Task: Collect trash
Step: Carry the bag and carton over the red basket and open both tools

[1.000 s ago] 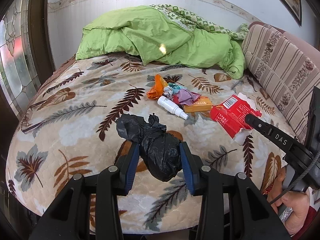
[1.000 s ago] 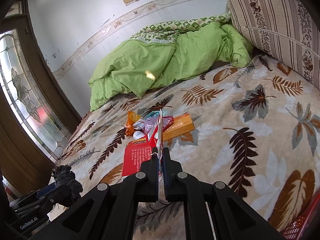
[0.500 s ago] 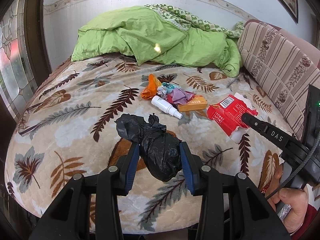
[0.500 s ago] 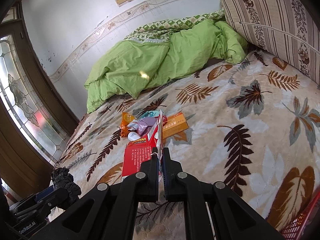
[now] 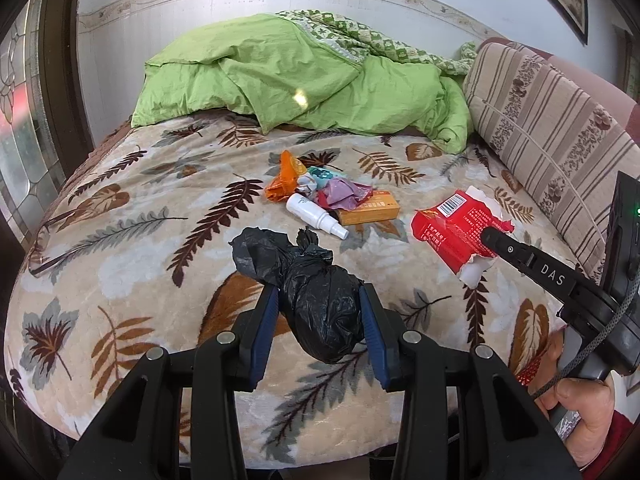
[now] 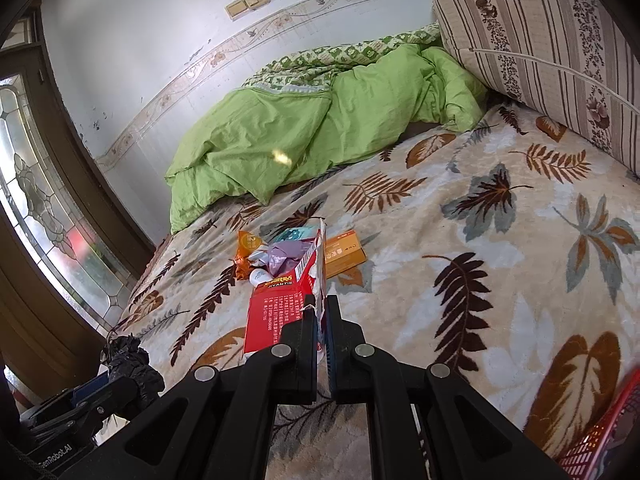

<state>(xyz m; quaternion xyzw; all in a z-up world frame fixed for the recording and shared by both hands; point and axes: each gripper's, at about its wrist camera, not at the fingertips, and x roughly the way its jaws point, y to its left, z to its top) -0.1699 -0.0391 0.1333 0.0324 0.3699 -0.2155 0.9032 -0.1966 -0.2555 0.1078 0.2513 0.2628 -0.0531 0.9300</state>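
Held clear of the bed [image 5: 120, 240]: knotted black bag [image 5: 316, 300] clenched in left gripper [image 5: 320, 316] jaws, torn red packet [image 5: 456, 228] pinched edge-on in right gripper [image 6: 320, 312] jaws; keep both grips firm toward the red basket [image 6: 600, 444], near right, leaving the remaining litter pile [image 5: 332, 200] mid-bed.

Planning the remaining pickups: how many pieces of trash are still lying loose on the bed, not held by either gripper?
About 5, in one cluster mid-bed: orange wrapper, teal packet, purple wrapper, white bottle, orange box. More may be hidden beneath the pile.
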